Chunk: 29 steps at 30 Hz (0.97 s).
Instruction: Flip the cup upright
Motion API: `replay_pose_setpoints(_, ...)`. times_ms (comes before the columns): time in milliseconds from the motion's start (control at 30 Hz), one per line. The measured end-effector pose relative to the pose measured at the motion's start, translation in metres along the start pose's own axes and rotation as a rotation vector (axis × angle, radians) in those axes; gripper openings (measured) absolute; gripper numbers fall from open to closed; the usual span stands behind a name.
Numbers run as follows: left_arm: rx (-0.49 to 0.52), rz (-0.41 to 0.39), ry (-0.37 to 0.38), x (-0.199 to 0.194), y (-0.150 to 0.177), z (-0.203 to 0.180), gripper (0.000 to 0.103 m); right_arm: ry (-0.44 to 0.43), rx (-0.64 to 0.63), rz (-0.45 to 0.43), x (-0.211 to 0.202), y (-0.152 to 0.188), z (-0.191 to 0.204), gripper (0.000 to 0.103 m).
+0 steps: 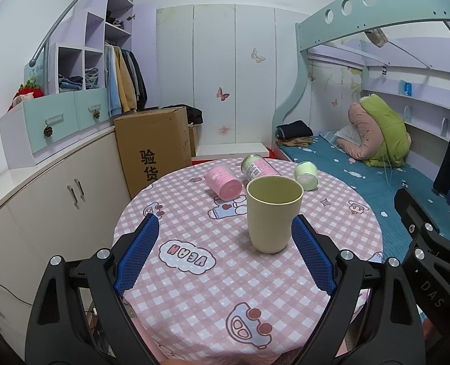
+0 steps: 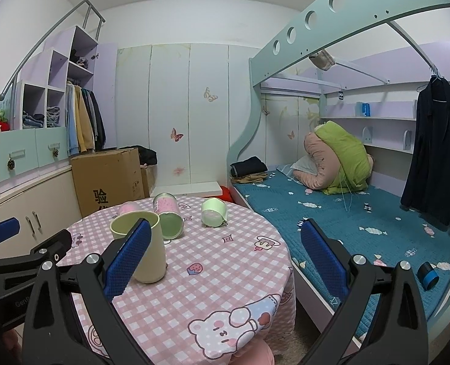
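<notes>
Bedroom with a bunk bed [image 2: 362, 213]; round table [image 1: 194, 289] in pink checked cloth.
Toward the table's middle a beige cup [image 1: 272, 214] stands upright, mouth up. Both jaws of the left tool [image 1: 225, 237] are spread apart, short of the cup, not touching it. Beyond it, toward the far edge, a pink cup [image 1: 223, 181], a labelled jar [image 1: 257, 166] and a pale green cup [image 1: 306, 175] lie on their sides. The right tool [image 2: 225, 240] is open too, over the right edge.

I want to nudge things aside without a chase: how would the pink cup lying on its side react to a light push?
The pink cup lies on its side on the table, so it would probably roll. Its slightly tapered body suggests a curved path, perhaps toward the jar beside it. It looks like light plastic, so the cloth may slow it little.
</notes>
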<state>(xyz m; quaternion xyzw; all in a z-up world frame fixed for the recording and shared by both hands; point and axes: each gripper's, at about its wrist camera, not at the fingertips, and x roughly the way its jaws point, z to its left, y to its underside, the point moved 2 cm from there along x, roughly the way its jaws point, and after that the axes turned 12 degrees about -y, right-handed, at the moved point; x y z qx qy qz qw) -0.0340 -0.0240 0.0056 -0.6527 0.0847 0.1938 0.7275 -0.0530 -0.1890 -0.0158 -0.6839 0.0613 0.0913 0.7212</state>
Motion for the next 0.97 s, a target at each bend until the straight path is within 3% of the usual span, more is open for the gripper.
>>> replay_pose_setpoints(967, 0.011, 0.053, -0.021, 0.01, 0.006, 0.001, 0.094, -0.01, 0.006, 0.03, 0.006, 0.003, -0.002, 0.095)
